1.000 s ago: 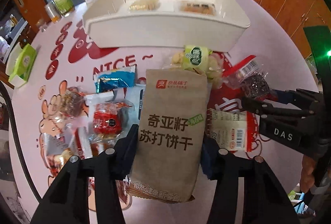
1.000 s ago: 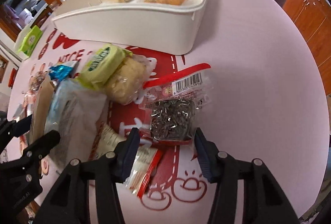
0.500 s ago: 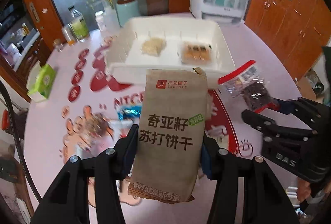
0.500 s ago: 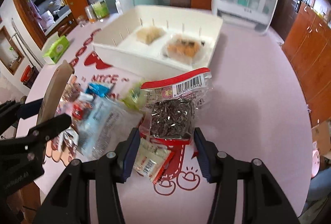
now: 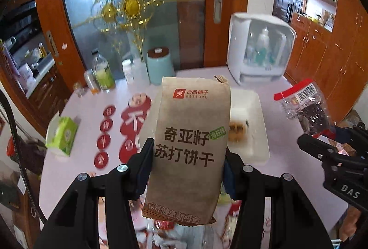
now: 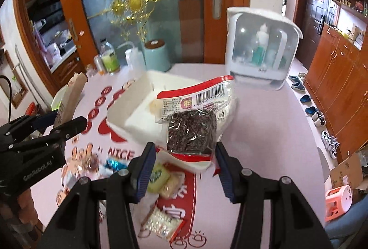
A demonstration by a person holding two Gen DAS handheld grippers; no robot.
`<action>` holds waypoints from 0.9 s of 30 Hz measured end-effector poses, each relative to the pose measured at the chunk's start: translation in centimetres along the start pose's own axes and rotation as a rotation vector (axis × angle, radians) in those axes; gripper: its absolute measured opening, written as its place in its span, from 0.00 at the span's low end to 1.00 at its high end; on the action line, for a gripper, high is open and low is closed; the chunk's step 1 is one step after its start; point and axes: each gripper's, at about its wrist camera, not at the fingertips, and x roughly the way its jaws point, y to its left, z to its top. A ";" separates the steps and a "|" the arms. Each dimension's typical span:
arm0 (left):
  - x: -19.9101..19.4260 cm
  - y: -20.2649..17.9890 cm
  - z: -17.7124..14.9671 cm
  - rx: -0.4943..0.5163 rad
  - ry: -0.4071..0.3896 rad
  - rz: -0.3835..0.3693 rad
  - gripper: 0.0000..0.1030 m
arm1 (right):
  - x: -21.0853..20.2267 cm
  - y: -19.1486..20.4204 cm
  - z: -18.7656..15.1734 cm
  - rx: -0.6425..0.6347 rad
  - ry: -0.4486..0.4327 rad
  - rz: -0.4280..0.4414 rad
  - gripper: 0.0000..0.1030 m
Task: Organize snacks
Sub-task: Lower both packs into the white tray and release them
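The left gripper (image 5: 187,163) is clamped on a tall brown kraft-paper cracker packet with black Chinese lettering and a red logo (image 5: 192,134); the packet stands upright between the two black fingers (image 5: 143,163), its long axis running away from the camera, the logo end pointing up and forward and the crimped bottom seam hanging nearest the lens. It is held in the air above the pink round table with red printed decorations (image 5: 92,115), in front of the white rectangular plastic bin (image 5: 257,115) that sits on that table. The right gripper (image 6: 184,163) is closed on a clear plastic bag with a red top strip and barcode, filled with dark shredded snack (image 6: 195,120); the bag stands upright too, red barcode end uppermost, its lower edge pinched between the blue-padded fingers (image 6: 145,168). This bag hangs above the near corner of the white bin (image 6: 128,108), with small loose snack packets (image 6: 161,177) lying on the table below it.
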 end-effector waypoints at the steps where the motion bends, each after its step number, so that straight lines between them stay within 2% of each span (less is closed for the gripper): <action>1: 0.1 0.2 0.6 0.000 -0.004 0.003 0.49 | -0.1 -0.1 0.8 0.005 -0.003 0.001 0.51; 7: 1.0 1.2 4.5 0.014 -0.055 0.020 0.49 | -0.5 -0.8 4.0 0.014 -0.039 -0.019 0.51; 14: 3.6 1.1 8.0 0.061 -0.070 0.042 0.49 | 1.1 -1.8 7.5 0.030 -0.036 -0.042 0.51; 21: 7.8 1.3 9.5 0.050 0.006 0.022 0.51 | 4.7 -1.2 10.0 0.031 0.013 -0.070 0.53; 22: 8.3 1.5 9.6 0.040 0.011 0.025 0.56 | 5.6 -1.1 10.2 0.034 0.027 -0.069 0.54; 23: 8.8 1.7 9.7 0.031 0.018 0.026 0.76 | 6.4 -1.1 10.3 0.039 0.041 -0.061 0.55; 25: 9.7 2.4 9.7 0.008 0.030 0.013 0.97 | 8.4 -0.9 10.5 0.038 0.079 -0.047 0.58; 27: 9.9 3.0 9.4 -0.006 0.034 -0.011 0.97 | 10.2 -0.7 10.3 0.042 0.127 -0.031 0.62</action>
